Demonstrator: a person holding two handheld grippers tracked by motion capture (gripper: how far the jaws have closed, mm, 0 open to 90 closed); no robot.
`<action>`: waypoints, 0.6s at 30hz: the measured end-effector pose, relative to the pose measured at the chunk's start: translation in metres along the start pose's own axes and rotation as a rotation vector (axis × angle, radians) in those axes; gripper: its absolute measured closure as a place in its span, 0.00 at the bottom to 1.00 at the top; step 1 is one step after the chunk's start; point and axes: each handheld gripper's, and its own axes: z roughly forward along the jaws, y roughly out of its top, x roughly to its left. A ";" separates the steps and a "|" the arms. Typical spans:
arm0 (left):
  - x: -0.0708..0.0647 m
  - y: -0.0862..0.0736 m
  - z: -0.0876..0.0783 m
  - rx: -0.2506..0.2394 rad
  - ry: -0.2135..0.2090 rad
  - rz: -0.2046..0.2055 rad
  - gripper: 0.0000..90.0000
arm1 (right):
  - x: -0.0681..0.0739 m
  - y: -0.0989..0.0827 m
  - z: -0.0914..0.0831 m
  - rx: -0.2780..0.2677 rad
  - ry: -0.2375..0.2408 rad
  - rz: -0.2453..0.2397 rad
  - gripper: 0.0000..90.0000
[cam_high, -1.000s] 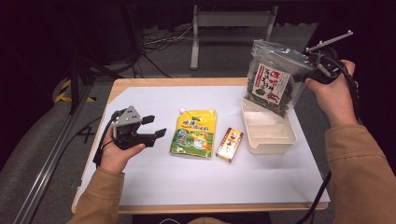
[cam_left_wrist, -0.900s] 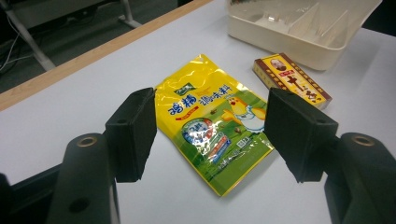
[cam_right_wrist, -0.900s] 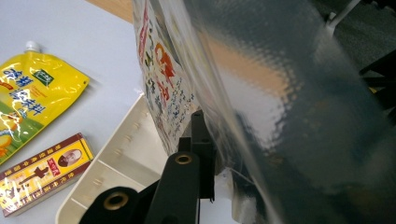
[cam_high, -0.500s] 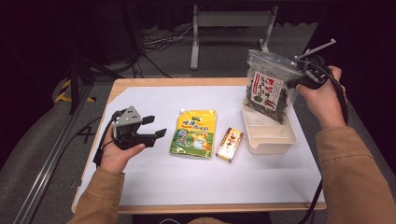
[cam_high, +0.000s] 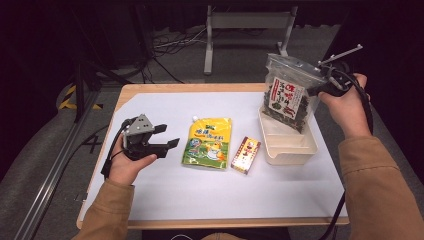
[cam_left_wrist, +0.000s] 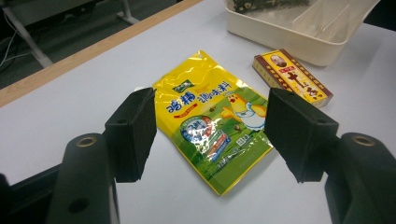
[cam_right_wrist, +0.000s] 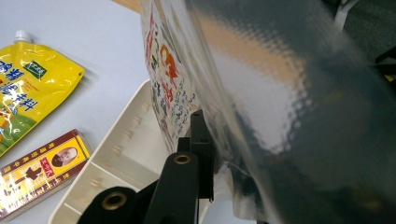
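My right gripper (cam_high: 320, 86) is shut on the upper edge of a clear bag (cam_high: 289, 95) with dark contents and a red-and-white label. The bag hangs tilted, its lower end just over the far part of a white divided tray (cam_high: 292, 150). In the right gripper view the bag (cam_right_wrist: 261, 93) presses against my black jaw, my right gripper (cam_right_wrist: 210, 154) clamped on it. My left gripper (cam_high: 169, 136) rests open on the table at the left. It points at a yellow spouted pouch (cam_left_wrist: 201, 98) lying flat, with nothing between the jaws of my left gripper (cam_left_wrist: 212, 121).
A small red-and-yellow box (cam_high: 246, 154) lies between the yellow pouch (cam_high: 209, 142) and the tray. The table is covered in white with a wooden rim (cam_high: 200, 90). Cables and a metal stand are on the dark floor behind.
The right hand has lowered the bag a little toward the tray and shifted it slightly left. The left hand and the items on the table have stayed put.
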 end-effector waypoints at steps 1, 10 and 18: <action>0.000 0.000 0.000 0.000 -0.002 0.003 0.39 | 0.000 -0.001 0.001 0.006 -0.002 0.003 0.93; -0.001 0.000 0.005 0.011 -0.004 0.003 0.39 | -0.018 -0.023 0.011 0.013 0.039 0.070 0.92; 0.000 -0.003 0.012 0.033 -0.003 0.006 0.39 | -0.014 -0.021 0.009 -0.002 0.023 0.038 0.86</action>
